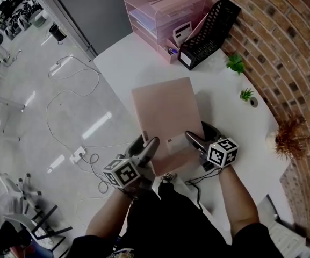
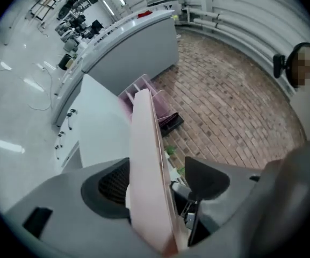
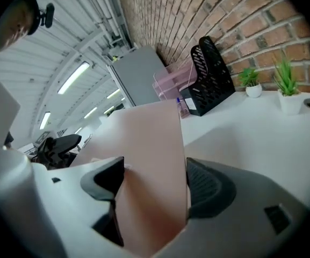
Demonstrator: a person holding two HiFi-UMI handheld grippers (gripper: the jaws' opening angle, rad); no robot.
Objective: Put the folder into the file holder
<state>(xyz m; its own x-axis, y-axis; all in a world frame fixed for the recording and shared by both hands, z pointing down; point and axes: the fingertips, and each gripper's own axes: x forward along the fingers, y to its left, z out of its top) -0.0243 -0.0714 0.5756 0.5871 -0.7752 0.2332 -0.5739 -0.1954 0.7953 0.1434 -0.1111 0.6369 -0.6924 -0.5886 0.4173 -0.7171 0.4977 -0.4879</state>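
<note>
Pale pink folder [image 1: 168, 112], black mesh file holder [image 1: 211, 32], white table [image 1: 243, 125] — red-brown brick wall [image 1: 289, 52]

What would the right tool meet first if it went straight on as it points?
Shut on the pink folder, the right tool has bare table ahead, then probably the black file holder; depth is unclear.

One folder [image 1: 168, 117]. Two grippers at six o'clock: left gripper [image 1: 148, 148], right gripper [image 1: 195, 140]. One pink tray [image 1: 163, 15] at twelve, one file holder [image 1: 208, 34] at one. Two green plants [image 1: 235, 63] [image 1: 246, 94] at two, one dried plant [image 1: 290, 138] at three.
</note>
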